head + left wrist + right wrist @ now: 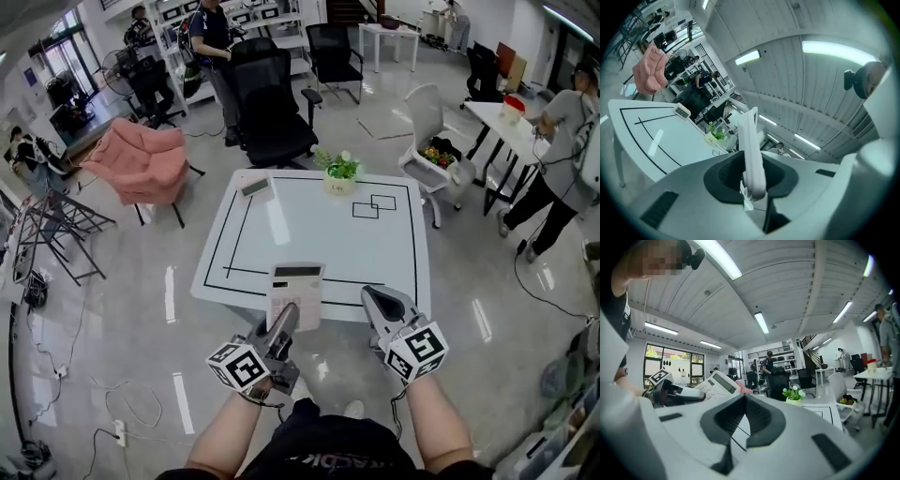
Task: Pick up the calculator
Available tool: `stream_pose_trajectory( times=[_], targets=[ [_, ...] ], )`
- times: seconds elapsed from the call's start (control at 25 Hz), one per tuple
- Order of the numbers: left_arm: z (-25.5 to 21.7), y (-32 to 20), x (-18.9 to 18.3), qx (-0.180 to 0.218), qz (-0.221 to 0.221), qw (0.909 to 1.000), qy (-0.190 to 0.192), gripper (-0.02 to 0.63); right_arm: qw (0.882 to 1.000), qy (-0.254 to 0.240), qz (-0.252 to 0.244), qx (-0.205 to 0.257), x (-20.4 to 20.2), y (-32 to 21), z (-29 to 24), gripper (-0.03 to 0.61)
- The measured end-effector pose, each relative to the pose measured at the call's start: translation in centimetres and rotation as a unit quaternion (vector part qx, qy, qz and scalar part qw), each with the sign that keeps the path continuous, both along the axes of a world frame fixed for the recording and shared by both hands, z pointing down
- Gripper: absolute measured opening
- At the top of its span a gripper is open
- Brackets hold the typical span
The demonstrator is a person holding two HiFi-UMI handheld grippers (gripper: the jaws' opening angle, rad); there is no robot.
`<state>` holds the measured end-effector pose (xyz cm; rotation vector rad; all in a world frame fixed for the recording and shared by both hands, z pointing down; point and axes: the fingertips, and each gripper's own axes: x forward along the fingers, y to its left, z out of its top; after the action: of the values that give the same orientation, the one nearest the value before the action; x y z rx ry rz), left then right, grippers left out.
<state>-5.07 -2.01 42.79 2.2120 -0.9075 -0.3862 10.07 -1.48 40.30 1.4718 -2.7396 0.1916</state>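
A white calculator [295,294] hangs in the air over the near edge of the white table [375,251], display end away from me. My left gripper [284,325] is shut on its near end. In the left gripper view the calculator [752,145] stands edge-on between the jaws, pinched at the bottom. My right gripper [376,299] floats to the right of it at the table's near edge, shut and empty. In the right gripper view its jaws [743,401] meet, and the calculator [717,383] shows to the left, with the left gripper [670,393] behind it.
A small white device with a display [255,187] lies at the table's far left. A potted plant [339,173] stands at the far edge. Black office chairs [272,103], a pink armchair [141,159], a white chair [431,141] and several people surround the table.
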Motion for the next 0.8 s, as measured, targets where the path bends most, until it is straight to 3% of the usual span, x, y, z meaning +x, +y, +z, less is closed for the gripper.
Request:
stream_pose_trajectory(
  times=[0.24, 0.44, 0.8],
  targets=[
    [1.2, 5.3, 3.0, -0.007, -0.028, 0.9991, -0.03, 0.069, 1.0, -0.005, -0.025, -0.01, 1.4, 4.9, 1.2, 0.002],
    [2.1, 8.9, 4.3, -0.02, -0.044, 0.9983, -0.032, 0.069, 0.999, -0.005, -0.046, -0.01, 1.9, 7.9, 1.8, 0.002],
    [2.2, 11.3, 5.2, -0.015, -0.063, 0.9972, -0.039, 0.069, 0.998, -0.004, -0.069, -0.003, 2.3, 10.7, 1.9, 0.002]
  ],
)
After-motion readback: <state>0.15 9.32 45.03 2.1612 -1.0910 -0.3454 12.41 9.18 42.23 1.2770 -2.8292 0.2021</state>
